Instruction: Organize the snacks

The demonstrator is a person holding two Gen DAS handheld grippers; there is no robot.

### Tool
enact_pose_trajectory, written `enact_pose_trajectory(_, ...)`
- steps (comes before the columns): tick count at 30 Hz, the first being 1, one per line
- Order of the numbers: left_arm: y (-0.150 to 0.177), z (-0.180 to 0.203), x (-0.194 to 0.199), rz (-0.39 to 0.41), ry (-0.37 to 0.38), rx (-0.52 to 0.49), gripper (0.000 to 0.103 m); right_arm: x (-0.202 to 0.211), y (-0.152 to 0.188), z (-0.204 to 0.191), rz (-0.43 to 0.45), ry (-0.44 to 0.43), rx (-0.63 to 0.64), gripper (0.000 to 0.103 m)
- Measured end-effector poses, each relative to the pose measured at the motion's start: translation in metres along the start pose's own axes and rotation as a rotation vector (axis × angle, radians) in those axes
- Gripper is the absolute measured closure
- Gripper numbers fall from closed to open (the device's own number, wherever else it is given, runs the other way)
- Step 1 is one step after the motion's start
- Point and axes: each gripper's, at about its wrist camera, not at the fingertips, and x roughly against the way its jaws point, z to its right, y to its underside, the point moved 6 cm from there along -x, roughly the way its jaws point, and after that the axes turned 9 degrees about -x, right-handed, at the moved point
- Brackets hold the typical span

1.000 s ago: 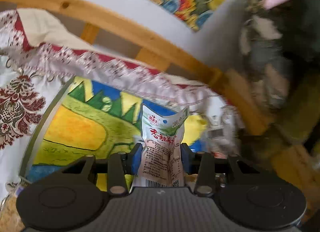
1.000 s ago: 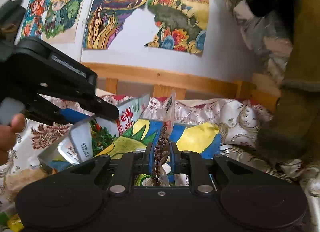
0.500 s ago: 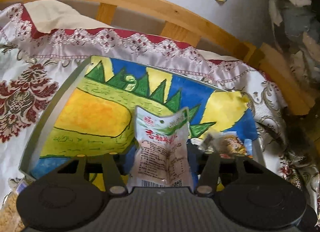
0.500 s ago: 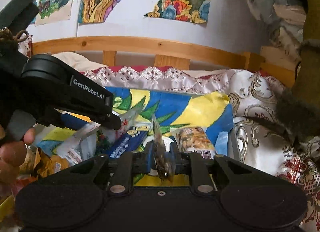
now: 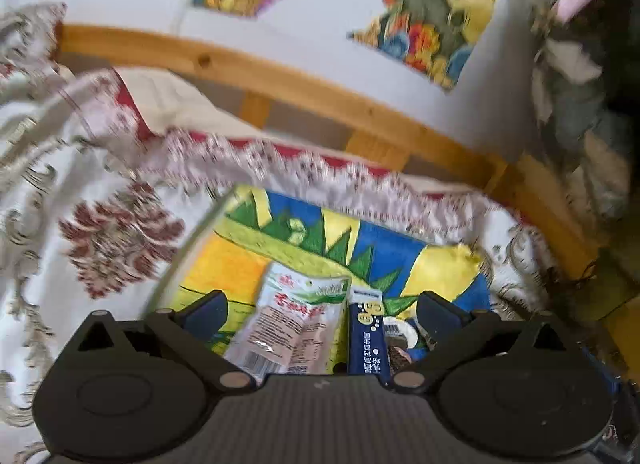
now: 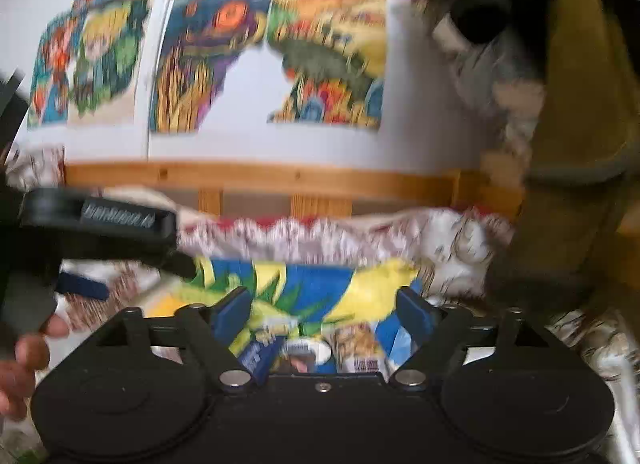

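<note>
Tray [image 5: 188, 248]: white snack pack [image 5: 288, 324], blue stick pack [image 5: 366, 340] deposited. Left gripper [image 5: 320, 306], right gripper [image 6: 324, 304]: jaws just opened, empty. Remaining snacks unseen.

Large digits "96" on the dark blue stick packet [image 5: 367, 340]; other print too blurred to read

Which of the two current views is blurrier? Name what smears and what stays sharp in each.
Right wrist view: blurrier; the wall drawings and the snacks in the painted box smear, only the right gripper body stays crisp. Left wrist view: the bedcover streaks, but the white snack packet and the blue stick pack stay fairly legible; fisheye bends the wooden rail.
</note>
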Motion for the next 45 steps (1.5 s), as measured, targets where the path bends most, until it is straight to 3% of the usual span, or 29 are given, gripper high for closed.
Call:
enact_pose_trajectory(7, 0.004, -0.009, 0.073, 0.119, -0.059, -0.066, 0.001, 0.061, -0.021, -0.005, 0.097, -0.022, -0.035, 0.002)
enact_pose_trajectory(14, 0.033, -0.014, 0.13, 0.171, -0.132, -0.149, 0.0, 0.106, -0.018, -0.015, 0.111, -0.064, -0.076, 0.001)
enact_pose_trajectory(28, 0.104, -0.04, 0.189, 0.116, -0.167, -0.119, 0.0, 0.168, 0.036, -0.014, -0.022, -0.052, -0.067, 0.001)
enact_pose_trajectory(45, 0.144, -0.056, 0.196, 0.044, -0.224, -0.202, 0.0, 0.194, 0.089, -0.024, -0.18, -0.041, -0.028, 0.001)
